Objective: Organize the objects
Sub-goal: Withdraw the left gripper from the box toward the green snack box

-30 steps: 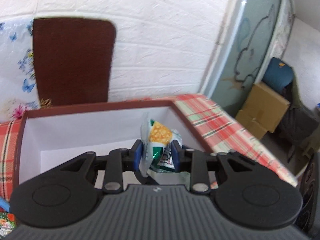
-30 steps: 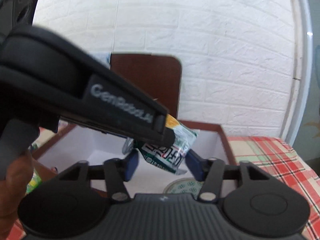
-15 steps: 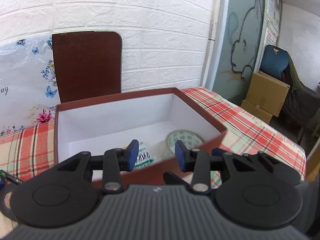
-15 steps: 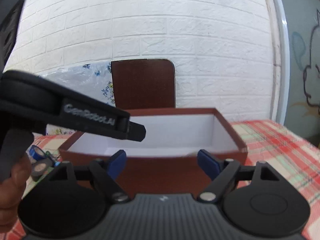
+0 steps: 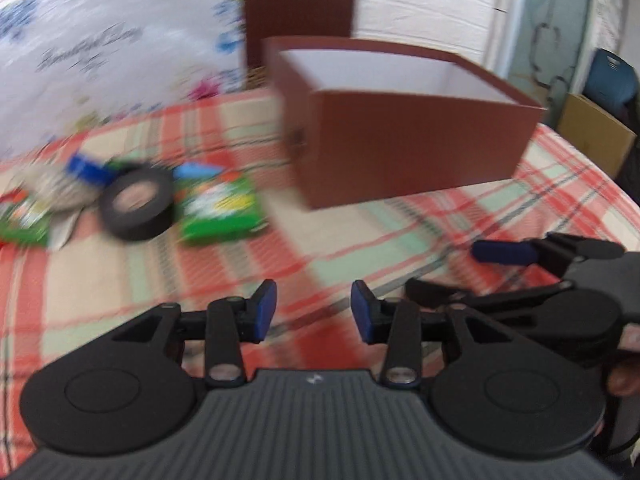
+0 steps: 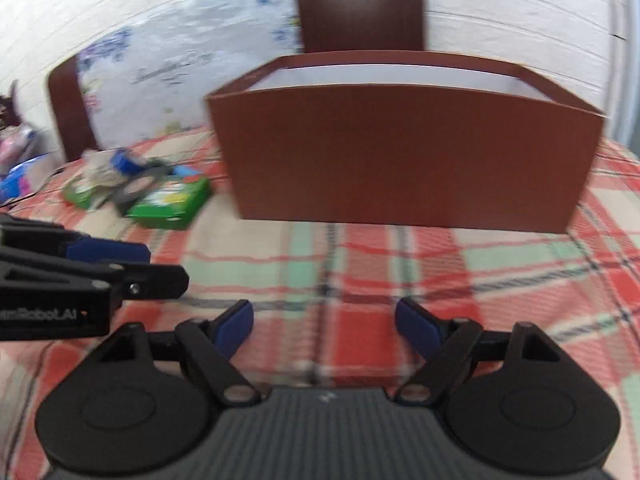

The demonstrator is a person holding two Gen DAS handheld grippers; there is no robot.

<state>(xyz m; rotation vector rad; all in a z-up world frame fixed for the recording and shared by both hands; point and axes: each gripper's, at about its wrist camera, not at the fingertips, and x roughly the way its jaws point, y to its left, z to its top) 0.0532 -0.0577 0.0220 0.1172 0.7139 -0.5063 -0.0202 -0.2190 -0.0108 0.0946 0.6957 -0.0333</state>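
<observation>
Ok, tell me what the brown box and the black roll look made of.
Brown box: probably matte cardboard, with thin flat walls, crisp folded corners and a white lining. Black roll: likely adhesive tape, a dull black ring around a pale core; blur leaves the finish uncertain.

Both wrist views low, near, facing shared brown box (image 5: 400,140).

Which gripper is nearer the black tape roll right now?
Left. The left gripper hovers open over the cloth, with the black tape roll ahead to its left. The right gripper, also open, sits farther off toward the brown box.
</observation>
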